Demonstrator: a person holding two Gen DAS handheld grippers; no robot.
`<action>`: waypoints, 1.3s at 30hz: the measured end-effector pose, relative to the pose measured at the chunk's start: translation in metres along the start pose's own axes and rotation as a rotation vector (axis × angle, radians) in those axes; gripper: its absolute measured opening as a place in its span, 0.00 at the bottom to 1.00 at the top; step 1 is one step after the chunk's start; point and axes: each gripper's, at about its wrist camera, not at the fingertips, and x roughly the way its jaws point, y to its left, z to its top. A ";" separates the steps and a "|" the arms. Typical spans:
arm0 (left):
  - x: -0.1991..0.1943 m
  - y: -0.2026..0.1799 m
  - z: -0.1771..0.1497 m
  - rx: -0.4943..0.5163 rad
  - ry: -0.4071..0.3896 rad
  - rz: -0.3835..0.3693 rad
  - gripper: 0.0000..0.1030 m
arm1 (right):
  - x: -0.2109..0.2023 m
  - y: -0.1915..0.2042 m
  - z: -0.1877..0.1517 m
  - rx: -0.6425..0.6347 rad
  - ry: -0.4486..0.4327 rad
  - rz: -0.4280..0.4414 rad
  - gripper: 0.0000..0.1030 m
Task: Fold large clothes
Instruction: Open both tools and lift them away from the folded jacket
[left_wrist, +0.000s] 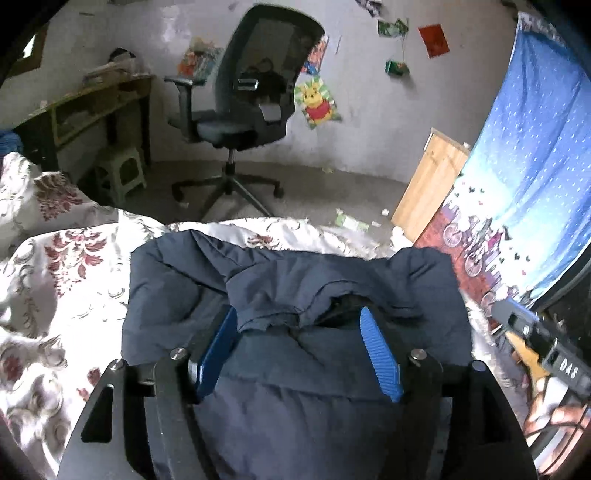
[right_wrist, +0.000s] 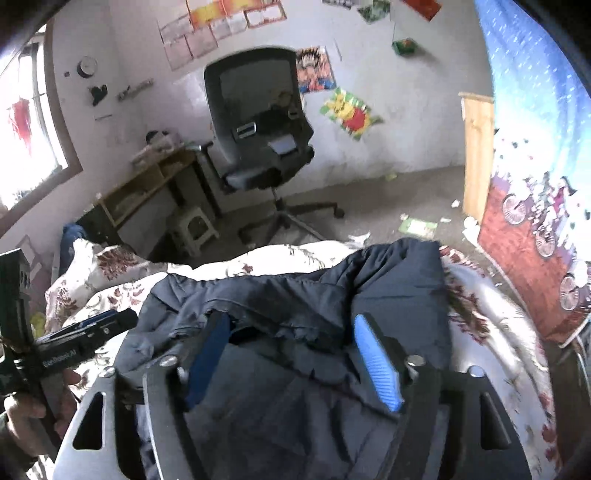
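A dark navy padded jacket (left_wrist: 295, 280) lies bunched on a floral bedspread (left_wrist: 55, 280); it also shows in the right wrist view (right_wrist: 399, 288). My left gripper (left_wrist: 299, 314) is open, its blue fingers (left_wrist: 380, 354) wide apart, straddling a raised fold of the jacket. My right gripper (right_wrist: 291, 325) is open too, its blue fingers (right_wrist: 376, 362) on either side of a crumpled jacket edge. The fingertips are partly hidden under cloth. The right gripper's body shows at the left wrist view's right edge (left_wrist: 543, 343); the left gripper's body shows at the right wrist view's left edge (right_wrist: 85, 336).
Beyond the bed's far edge stands a black office chair (left_wrist: 251, 99), with a wooden desk (left_wrist: 92, 103) and a small stool (left_wrist: 122, 173) to the left. A wooden board (left_wrist: 428, 184) and a blue patterned curtain (left_wrist: 524, 147) stand at the right. Litter lies on the floor.
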 end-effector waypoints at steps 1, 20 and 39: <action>-0.008 -0.003 0.000 0.000 -0.005 -0.002 0.63 | -0.009 0.003 -0.001 -0.005 -0.006 -0.006 0.79; -0.161 -0.045 -0.084 0.005 -0.200 0.108 0.98 | -0.150 0.037 -0.066 -0.131 -0.118 0.069 1.00; -0.245 -0.049 -0.171 0.039 -0.234 0.194 0.98 | -0.223 0.058 -0.135 -0.207 -0.055 0.056 1.00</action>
